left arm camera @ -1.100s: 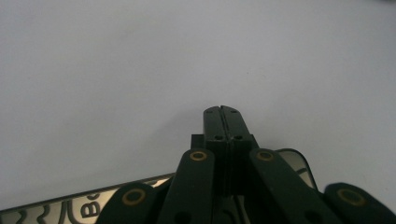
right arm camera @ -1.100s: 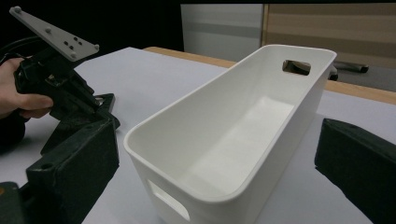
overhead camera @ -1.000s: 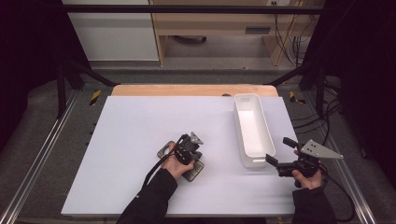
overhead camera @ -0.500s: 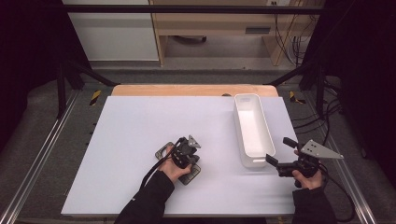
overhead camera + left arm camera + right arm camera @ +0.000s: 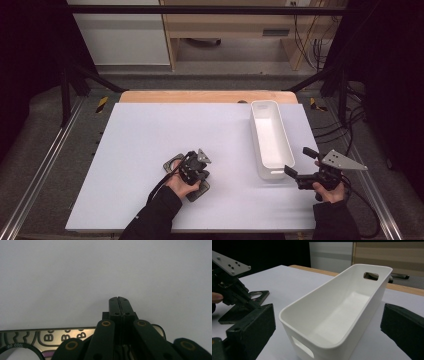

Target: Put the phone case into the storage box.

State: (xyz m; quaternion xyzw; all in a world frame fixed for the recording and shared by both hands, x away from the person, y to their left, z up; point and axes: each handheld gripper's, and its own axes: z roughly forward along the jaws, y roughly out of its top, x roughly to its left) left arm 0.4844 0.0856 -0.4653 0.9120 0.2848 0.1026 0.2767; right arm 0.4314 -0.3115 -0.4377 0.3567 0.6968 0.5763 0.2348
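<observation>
The left hand-held gripper (image 5: pixel 196 167), jaws pressed shut and empty, has slid slightly left over the dark flat case (image 5: pixel 175 165) lying on the worktop (image 5: pixel 135 135), so a pickup looks close. The right hand-held gripper (image 5: pixel 299 165) stays put, jaws wide open at the near end of the empty white bin (image 5: pixel 270 137).
</observation>
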